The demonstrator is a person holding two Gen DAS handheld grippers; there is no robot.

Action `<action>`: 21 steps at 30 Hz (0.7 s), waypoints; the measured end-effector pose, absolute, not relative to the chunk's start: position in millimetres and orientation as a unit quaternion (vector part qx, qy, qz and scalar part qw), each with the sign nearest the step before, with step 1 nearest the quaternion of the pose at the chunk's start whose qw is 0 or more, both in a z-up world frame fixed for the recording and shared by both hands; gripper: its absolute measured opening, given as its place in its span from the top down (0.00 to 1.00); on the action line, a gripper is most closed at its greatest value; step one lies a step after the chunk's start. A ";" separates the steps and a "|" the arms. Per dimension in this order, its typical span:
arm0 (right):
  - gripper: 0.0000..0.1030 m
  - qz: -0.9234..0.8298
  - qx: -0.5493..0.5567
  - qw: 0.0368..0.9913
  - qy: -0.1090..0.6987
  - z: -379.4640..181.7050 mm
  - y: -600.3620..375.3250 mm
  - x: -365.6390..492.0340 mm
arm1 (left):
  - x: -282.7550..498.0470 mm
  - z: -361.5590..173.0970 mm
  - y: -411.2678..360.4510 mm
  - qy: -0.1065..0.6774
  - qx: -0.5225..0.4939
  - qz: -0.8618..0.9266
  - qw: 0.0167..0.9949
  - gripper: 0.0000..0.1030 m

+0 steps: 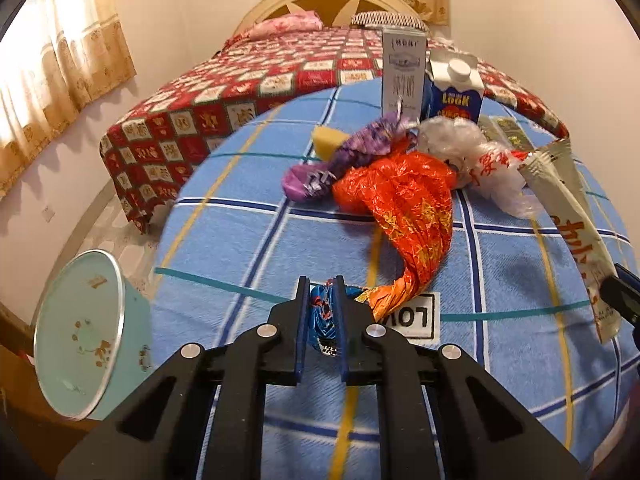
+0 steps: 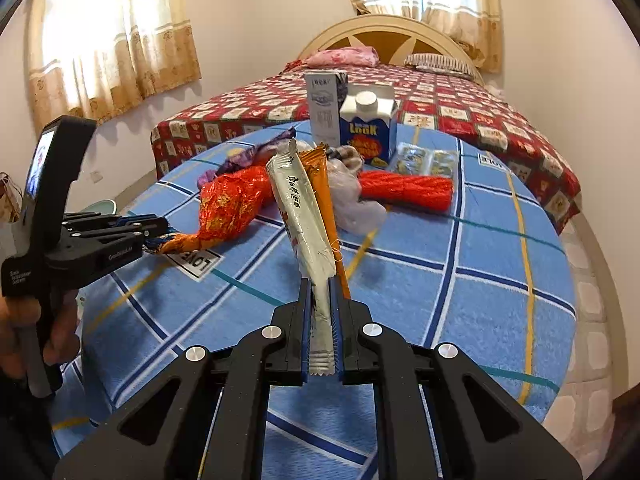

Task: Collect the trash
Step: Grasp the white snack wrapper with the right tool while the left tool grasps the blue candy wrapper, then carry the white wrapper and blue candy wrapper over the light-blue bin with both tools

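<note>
My left gripper (image 1: 321, 282) is shut on the blue-and-orange twisted end of a crinkled red-orange foil wrapper (image 1: 404, 196), which lies on the blue checked table cloth (image 1: 248, 240). It shows from the side in the right wrist view (image 2: 164, 226), with the wrapper (image 2: 232, 204). My right gripper (image 2: 320, 280) is shut on a long silver snack sachet (image 2: 302, 216) and holds it tilted up above the table, an orange sachet (image 2: 326, 196) behind it. The sachet shows at the right of the left wrist view (image 1: 572, 216).
On the table lie a purple wrapper (image 1: 352, 152), a yellow sponge (image 1: 326, 140), clear plastic bags (image 1: 476, 156), two cartons (image 2: 368, 128) and a red bundle (image 2: 408, 188). A pale green bin (image 1: 84, 336) stands left of the table. A bed (image 2: 440, 104) lies behind.
</note>
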State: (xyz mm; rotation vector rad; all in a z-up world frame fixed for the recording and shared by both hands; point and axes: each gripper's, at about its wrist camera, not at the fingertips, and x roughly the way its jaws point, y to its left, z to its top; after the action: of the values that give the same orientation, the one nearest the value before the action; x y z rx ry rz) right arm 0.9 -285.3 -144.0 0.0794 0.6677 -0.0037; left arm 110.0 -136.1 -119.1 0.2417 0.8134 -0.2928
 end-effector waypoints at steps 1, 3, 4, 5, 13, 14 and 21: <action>0.91 -0.001 0.039 0.945 0.326 -142.8 -284.1 1.0 | 107.5 -115.7 -133.9 0.387 0.118 -0.140 0.903 0.89; 0.91 -0.001 0.037 0.946 0.323 -140.6 -280.5 0.6 | 98.9 -106.0 -126.9 0.369 0.124 -0.137 0.911 0.89; 0.91 0.001 0.035 0.946 0.321 -138.7 -277.4 0.6 | 94.3 -100.7 -122.0 0.362 0.124 -0.136 0.914 0.89; 0.91 0.002 0.033 0.947 0.320 -137.5 -274.9 0.9 | 91.7 -97.5 -118.5 0.356 0.126 -0.133 0.916 0.89; 0.91 0.014 0.016 0.950 0.312 -128.2 -251.4 12.6 | 76.4 -77.6 -74.8 0.337 0.126 -0.104 0.927 0.89; 0.91 0.017 0.013 0.950 0.311 -127.8 -248.4 15.1 | 75.6 -76.2 -71.1 0.335 0.126 -0.100 0.928 0.89; 0.91 0.040 -0.002 0.949 0.312 -124.3 -217.9 34.4 | 77.3 -69.8 -29.3 0.330 0.122 -0.057 0.934 0.89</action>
State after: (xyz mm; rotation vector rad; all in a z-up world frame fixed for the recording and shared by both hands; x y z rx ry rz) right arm 34.4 -217.9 -124.3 -0.0048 0.6353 0.0819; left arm 77.3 -29.3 -69.8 0.2490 0.6742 -0.1165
